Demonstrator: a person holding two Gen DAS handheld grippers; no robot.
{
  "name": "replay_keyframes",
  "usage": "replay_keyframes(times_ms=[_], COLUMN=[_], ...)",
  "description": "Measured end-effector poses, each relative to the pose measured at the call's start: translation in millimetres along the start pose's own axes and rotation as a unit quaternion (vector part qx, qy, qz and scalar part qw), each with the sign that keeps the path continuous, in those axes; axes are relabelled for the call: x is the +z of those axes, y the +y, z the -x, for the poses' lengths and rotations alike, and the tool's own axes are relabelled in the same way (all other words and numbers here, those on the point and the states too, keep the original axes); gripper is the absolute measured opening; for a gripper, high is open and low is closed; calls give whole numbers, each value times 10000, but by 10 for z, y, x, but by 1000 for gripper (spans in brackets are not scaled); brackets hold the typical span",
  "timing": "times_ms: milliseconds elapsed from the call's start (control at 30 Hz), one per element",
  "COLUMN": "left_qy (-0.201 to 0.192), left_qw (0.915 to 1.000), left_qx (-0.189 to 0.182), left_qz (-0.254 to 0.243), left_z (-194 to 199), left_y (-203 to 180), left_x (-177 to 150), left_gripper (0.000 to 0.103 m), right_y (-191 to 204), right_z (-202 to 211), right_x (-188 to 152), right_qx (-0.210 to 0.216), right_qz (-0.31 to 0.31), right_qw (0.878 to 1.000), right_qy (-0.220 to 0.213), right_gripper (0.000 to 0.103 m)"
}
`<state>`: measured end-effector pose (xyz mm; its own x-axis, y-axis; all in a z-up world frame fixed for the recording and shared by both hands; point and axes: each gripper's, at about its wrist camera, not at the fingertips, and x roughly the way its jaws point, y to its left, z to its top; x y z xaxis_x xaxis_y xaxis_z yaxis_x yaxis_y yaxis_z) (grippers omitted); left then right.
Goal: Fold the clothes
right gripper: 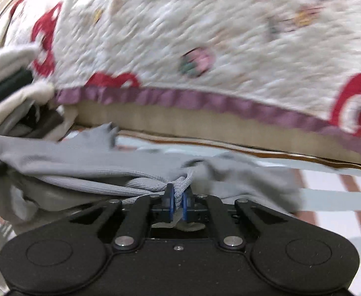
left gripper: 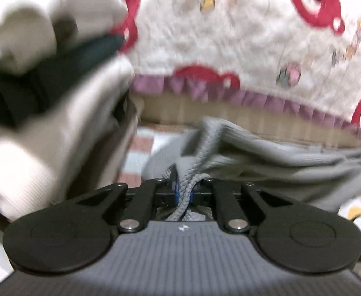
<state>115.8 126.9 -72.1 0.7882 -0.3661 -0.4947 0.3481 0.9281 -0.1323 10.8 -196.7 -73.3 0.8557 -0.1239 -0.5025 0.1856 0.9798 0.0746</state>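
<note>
A grey ribbed garment (left gripper: 267, 153) stretches between both grippers, low over a checked sheet. My left gripper (left gripper: 183, 187) is shut on a bunched edge of it, with the cloth running down between the blue pads. My right gripper (right gripper: 178, 197) is shut on another bunched edge of the same grey garment (right gripper: 81, 157), which trails off to the left in that view. Both views are blurred.
A pile of cream and dark green clothes (left gripper: 44, 79) lies at the left, also seen in the right wrist view as the clothes pile (right gripper: 10, 83). A white quilt (left gripper: 242, 32) with red prints and a purple frill fills the background over a tan mattress edge (right gripper: 205, 125). The checked sheet (right gripper: 341, 192) lies below.
</note>
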Motion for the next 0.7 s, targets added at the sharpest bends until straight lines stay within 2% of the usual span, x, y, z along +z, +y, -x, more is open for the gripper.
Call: replay_keyframes(times_ms=[67, 133, 200, 267, 333, 400, 467, 500, 567, 600, 700], left_qy=[-133, -151, 132, 530, 758, 1191, 1661, 1765, 1759, 1699, 1518], left_qw=[9998, 9988, 9964, 9920, 9935, 9921, 9860, 9840, 9836, 9847, 9881], left_qx=[-97, -354, -600, -785, -533, -186, 122, 230, 341, 320, 248], left_qz=[98, 300, 585, 831, 655, 344, 26, -86, -198, -199, -70], left_z=[211, 424, 479, 453, 225, -52, -293, -337, -328, -306, -239], left_y=[11, 26, -4, -75, -218, -309, -376, -375, -347, -332, -270], left_x=[152, 289, 308, 253, 15, -271, -559, -669, -769, -747, -627], left_gripper=[6, 6, 6, 6, 6, 7, 8, 8, 13, 15, 31], right_y=[-130, -268, -421, -546, -649, -749, -863, -899, -914, -897, -746], right_z=[282, 588, 875, 911, 742, 522, 348, 315, 357, 389, 440], right_x=[7, 16, 12, -49, -204, -390, -575, -651, -766, -815, -962], right_qx=[-171, -285, -254, -268, -762, -1305, -1563, -1518, -1063, -774, 168], right_qz=[-108, -248, -413, -398, -189, -54, -311, -484, -858, -973, -1115], right_qw=[9994, 9977, 9957, 9973, 9969, 9907, 9836, 9824, 9853, 9869, 9873], right_qy=[-265, -564, -796, -558, -109, 392, 844, 972, 1026, 1026, 1117], right_gripper=[7, 6, 6, 7, 26, 27, 28, 28, 29, 35, 45])
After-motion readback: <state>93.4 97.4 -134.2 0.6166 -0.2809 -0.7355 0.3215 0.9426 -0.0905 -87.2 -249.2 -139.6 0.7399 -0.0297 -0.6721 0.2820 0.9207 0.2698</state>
